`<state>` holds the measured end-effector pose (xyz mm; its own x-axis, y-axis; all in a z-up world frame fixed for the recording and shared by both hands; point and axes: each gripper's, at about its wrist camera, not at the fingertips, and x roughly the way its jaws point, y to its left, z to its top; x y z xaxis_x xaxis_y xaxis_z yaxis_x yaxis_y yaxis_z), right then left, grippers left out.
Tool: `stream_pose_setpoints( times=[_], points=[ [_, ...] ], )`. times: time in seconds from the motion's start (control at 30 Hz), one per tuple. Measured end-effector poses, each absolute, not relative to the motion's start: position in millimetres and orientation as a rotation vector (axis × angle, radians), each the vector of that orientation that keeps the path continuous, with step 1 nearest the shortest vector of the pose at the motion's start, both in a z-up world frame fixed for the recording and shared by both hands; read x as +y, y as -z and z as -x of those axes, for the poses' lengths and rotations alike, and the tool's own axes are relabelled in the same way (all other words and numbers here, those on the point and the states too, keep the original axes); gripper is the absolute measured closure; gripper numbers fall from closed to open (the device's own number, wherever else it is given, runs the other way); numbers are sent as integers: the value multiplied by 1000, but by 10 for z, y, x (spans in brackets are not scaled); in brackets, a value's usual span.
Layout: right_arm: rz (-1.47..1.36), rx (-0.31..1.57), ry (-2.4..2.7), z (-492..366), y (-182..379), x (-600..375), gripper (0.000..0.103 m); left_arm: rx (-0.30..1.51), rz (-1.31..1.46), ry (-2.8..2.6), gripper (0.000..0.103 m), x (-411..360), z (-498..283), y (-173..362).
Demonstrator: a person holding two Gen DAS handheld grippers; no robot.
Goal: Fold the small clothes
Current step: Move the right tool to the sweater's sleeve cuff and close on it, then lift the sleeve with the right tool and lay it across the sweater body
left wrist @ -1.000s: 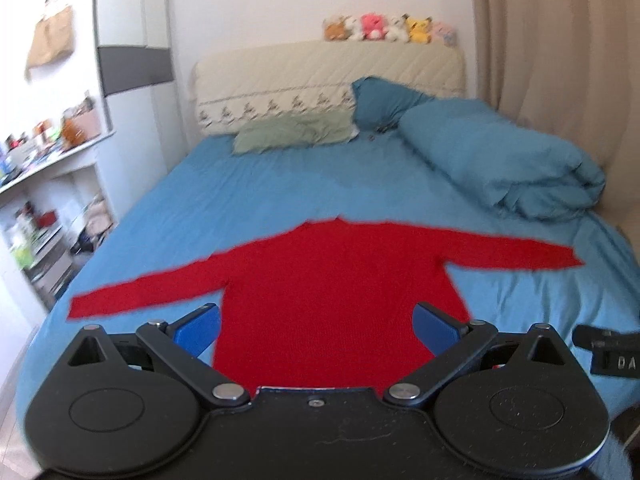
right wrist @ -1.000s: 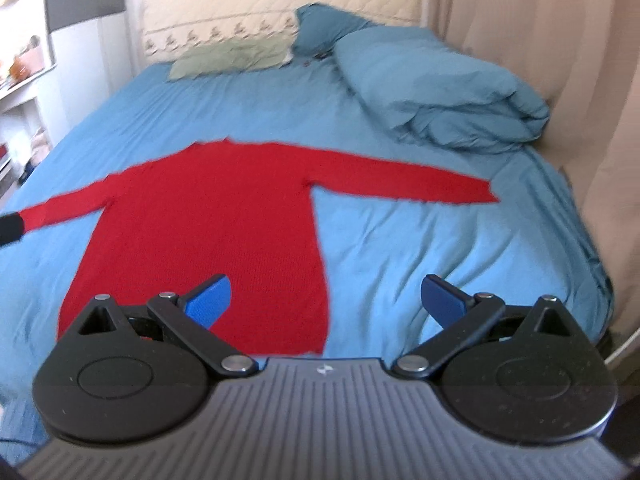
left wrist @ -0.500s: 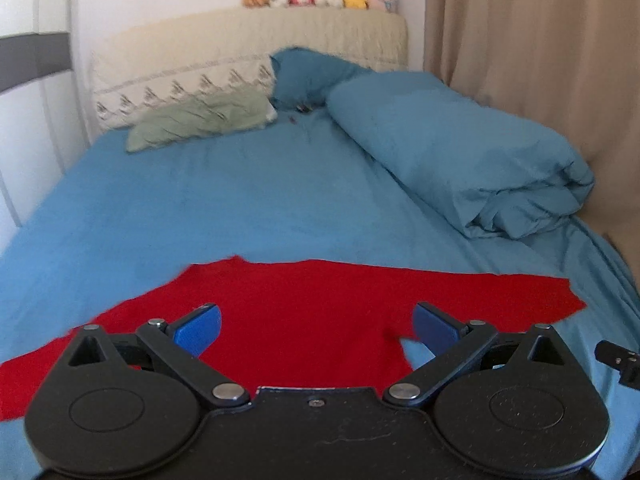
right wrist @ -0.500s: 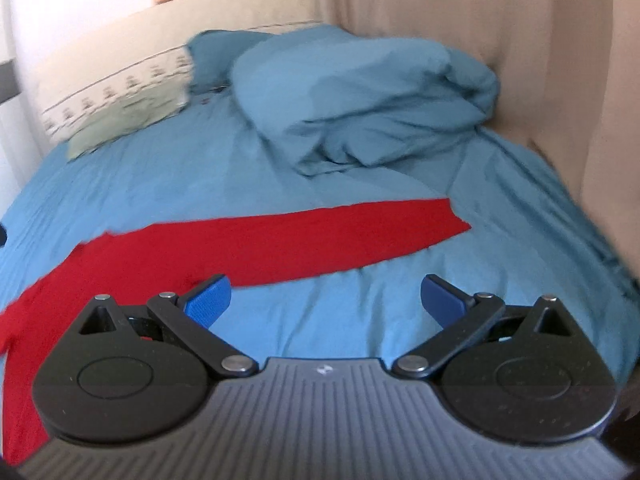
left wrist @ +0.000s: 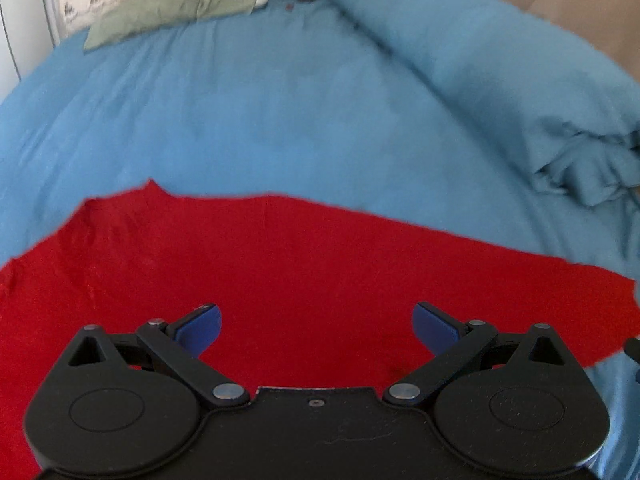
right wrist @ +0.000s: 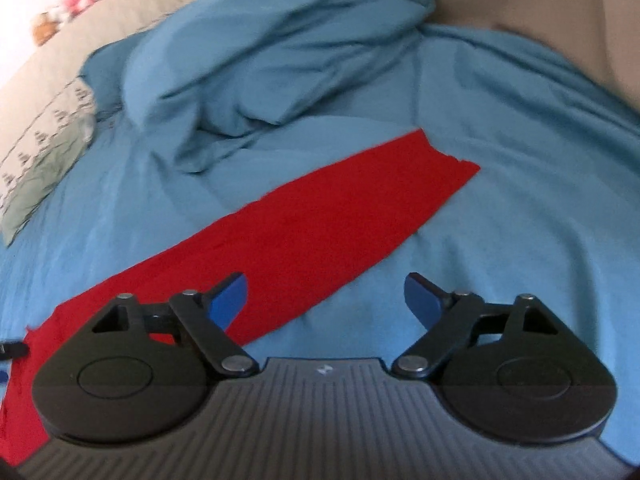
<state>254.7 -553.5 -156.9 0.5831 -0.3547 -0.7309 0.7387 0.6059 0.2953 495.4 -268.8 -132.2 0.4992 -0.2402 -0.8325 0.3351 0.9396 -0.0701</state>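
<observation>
A red long-sleeved sweater [left wrist: 280, 264] lies flat on the blue bed sheet [left wrist: 240, 112]. My left gripper [left wrist: 316, 326] is open and empty, low over the sweater's shoulder and right sleeve. In the right wrist view the right sleeve [right wrist: 320, 232] stretches toward its cuff [right wrist: 444, 168]. My right gripper [right wrist: 326, 298] is open and empty above the sleeve's near edge, its left finger over red cloth and its right finger over the sheet.
A bunched blue duvet [right wrist: 272, 52] lies just beyond the sleeve cuff and also shows in the left wrist view [left wrist: 500, 72]. A green pillow [left wrist: 176, 12] and headboard sit at the far end. A beige curtain [right wrist: 540, 8] hangs on the right.
Both grippers have moved forward, right and lower, closing in on the sweater's right sleeve. The sweater fills more of both views. Both jaws stay open.
</observation>
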Motion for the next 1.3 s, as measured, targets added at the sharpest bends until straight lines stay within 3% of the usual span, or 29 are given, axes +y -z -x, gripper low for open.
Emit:
stream_pose_setpoints(
  times=[0.3,0.47,0.53,0.63,0.7,0.87,0.93,1.07,1.2,1.3],
  points=[
    [-746,673,756,-2769,1966,-6010,35,1109,-129,304,5,-2943,-5288,1929],
    [-745,674,779,-2916,1957,-6225,77,1080,-178,285,1,-3063,-5327,2012],
    [-734,672,778,-2975,1899,-6271,82,1090,-173,278,0,-3063,-5382,2030],
    [-684,649,750,-3064,1696,-6217,83,1094,-146,281,2,-3024,-5392,1974],
    [-645,628,715,-3163,1510,-6132,83,1076,-121,313,11,-2964,-5364,1864],
    [-557,548,554,-3586,923,-5649,83,1043,0,394,9,-2526,-5304,1459],
    [-516,521,459,-3835,692,-5317,83,1021,35,397,3,-2260,-5314,1261],
    [-451,497,216,-4364,396,-4405,83,959,-1,329,1,-1579,-5292,961],
    [-352,528,-32,-4806,479,-3315,83,920,-64,203,1,-827,-5242,887],
    [-237,595,-170,-5027,836,-2500,83,924,-80,138,1,-359,-5168,967]
  ],
)
